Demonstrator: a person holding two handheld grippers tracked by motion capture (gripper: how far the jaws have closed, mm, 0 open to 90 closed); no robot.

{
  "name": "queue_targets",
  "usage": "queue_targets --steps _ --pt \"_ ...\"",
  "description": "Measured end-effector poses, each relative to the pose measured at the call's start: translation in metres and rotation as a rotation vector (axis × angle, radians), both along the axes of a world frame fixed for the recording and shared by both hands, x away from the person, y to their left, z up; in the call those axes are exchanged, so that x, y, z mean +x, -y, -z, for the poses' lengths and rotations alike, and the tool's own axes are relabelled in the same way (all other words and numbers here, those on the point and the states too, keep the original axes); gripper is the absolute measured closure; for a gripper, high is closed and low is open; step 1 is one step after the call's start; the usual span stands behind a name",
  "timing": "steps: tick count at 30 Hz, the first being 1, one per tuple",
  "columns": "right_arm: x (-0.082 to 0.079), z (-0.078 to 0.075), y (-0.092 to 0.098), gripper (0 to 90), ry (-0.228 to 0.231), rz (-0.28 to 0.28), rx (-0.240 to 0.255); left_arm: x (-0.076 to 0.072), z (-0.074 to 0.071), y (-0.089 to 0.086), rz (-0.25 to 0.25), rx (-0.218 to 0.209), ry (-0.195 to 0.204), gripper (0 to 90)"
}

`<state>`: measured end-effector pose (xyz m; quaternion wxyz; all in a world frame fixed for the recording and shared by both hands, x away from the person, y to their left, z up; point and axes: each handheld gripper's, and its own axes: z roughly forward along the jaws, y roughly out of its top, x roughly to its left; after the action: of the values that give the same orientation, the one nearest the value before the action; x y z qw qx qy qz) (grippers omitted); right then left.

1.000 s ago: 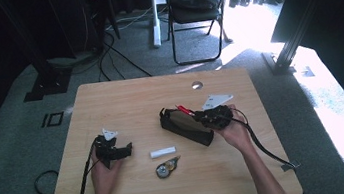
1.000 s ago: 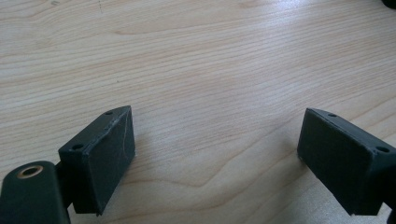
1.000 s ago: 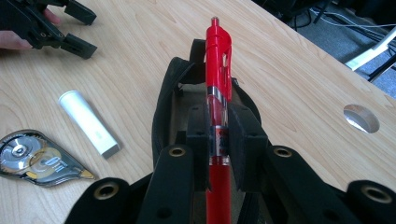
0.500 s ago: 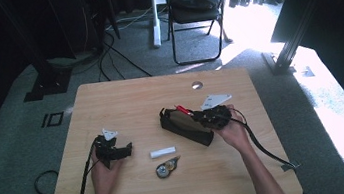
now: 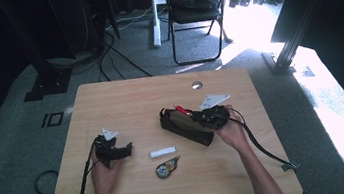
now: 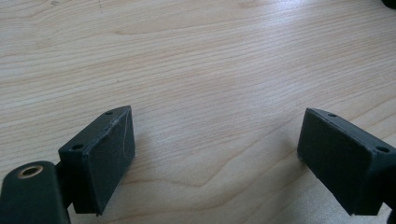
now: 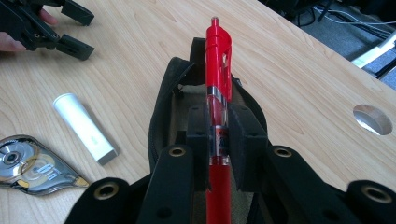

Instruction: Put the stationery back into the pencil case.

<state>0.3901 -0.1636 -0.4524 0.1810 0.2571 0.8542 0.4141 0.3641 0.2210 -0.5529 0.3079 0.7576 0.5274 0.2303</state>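
Clamping a red pen [image 7: 218, 84] in the right hand-held gripper [image 7: 219, 140] over an open black pouch [image 5: 186, 125].

Its tip points away above the pouch mouth, on the desk [image 5: 125, 103]. Left of the pouch lie a white tube [image 7: 84, 127] and a tape dispenser [image 7: 32, 165]. Farther left, the left hand-held gripper [image 5: 114, 152] rests with jaws wide apart, nothing between them.

Cataloguing by colour, I am seeing: red pen [image 7: 218, 70] with a clear midsection and silver band; black pencil case [image 5: 186, 125], brownish lining showing; white tube [image 7: 84, 127]; correction tape dispenser [image 7: 32, 165], translucent grey with dark reels; black right gripper [image 7: 219, 140] and left gripper [image 6: 217, 154]; table [image 5: 130, 102] showing pale wood grain.
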Motion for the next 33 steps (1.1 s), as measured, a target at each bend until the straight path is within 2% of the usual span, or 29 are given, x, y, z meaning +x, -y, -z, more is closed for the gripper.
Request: queue_targets --steps 33 --pt "0.008 0.013 -0.007 79.3 -0.03 0.002 -0.016 0.0 0.0 0.0 0.0 0.0 0.0 11.6"
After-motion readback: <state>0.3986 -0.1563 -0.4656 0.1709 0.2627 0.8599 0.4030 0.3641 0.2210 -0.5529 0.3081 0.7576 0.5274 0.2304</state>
